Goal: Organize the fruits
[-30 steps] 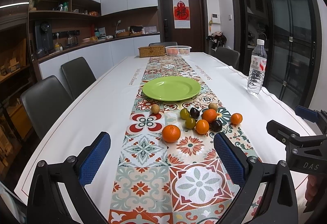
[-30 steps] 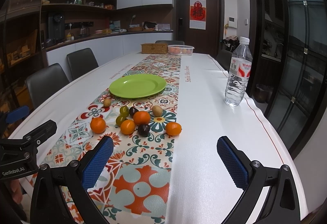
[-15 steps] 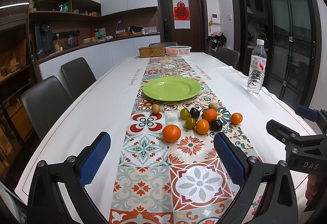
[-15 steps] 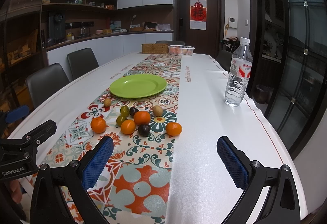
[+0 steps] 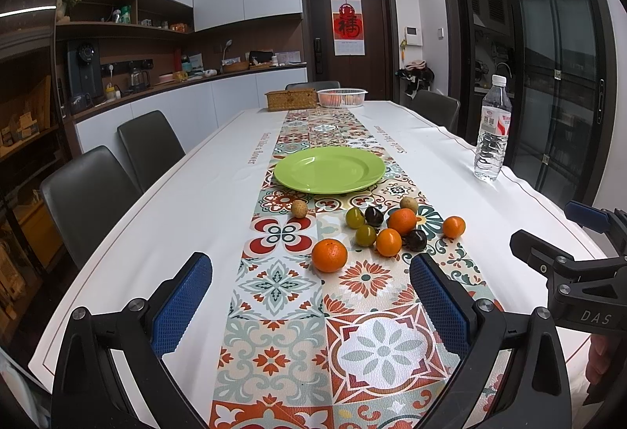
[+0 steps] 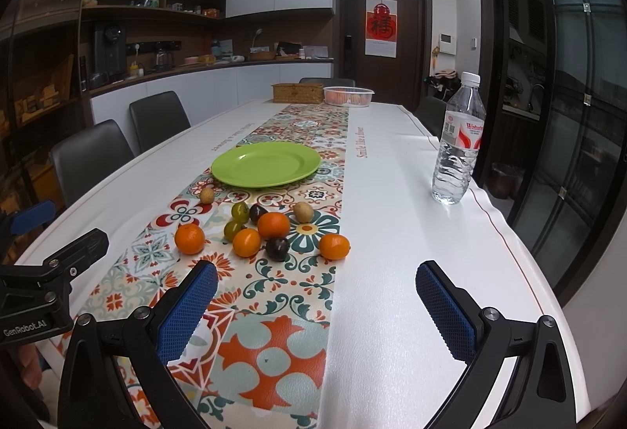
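Note:
A cluster of small fruits lies on the patterned table runner: several oranges, the nearest orange (image 5: 329,255) (image 6: 189,238) foremost, two green fruits (image 5: 354,217), two dark plums (image 5: 374,216) and two tan fruits (image 5: 299,209). An empty green plate (image 5: 329,169) (image 6: 266,164) sits just beyond them. My left gripper (image 5: 311,305) is open and empty, above the runner short of the fruits. My right gripper (image 6: 317,309) is open and empty, to the right of the left one, near the runner's right edge.
A water bottle (image 5: 491,129) (image 6: 457,139) stands near the table's right edge. A wicker box (image 5: 290,100) and a white basket (image 5: 341,96) sit at the far end. Dark chairs (image 5: 84,194) line the left side.

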`<state>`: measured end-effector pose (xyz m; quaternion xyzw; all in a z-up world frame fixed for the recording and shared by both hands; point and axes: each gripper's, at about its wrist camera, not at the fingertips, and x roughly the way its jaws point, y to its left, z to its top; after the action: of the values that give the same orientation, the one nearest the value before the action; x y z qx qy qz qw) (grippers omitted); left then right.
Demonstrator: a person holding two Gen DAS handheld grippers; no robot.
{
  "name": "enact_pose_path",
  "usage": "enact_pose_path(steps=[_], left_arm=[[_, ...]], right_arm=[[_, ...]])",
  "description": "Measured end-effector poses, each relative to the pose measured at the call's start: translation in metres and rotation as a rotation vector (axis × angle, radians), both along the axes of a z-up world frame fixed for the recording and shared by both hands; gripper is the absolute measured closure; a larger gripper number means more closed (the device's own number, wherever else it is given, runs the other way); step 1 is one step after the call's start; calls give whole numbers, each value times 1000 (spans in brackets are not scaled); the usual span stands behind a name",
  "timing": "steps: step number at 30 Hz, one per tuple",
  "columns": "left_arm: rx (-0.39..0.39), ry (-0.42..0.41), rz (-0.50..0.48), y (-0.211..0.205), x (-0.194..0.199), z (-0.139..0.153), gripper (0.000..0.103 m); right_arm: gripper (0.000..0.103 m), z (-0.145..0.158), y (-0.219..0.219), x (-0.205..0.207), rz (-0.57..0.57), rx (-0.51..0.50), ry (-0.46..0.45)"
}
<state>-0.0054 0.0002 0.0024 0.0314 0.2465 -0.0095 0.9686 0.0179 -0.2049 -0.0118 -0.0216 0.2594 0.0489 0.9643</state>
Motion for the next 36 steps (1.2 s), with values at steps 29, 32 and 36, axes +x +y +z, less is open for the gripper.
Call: enact_pose_path(steps=[29,32,36], left_arm=[[8,39,-15,9,18,-12,5],[10,54,-26,9,27,-16,7],[17,82,-36,7,42,-24,13]], right_arm=[[1,-11,19,20,49,-66,14],[1,-13,24,29,62,-82,16],[2,-17,30,41,76,-100,25]])
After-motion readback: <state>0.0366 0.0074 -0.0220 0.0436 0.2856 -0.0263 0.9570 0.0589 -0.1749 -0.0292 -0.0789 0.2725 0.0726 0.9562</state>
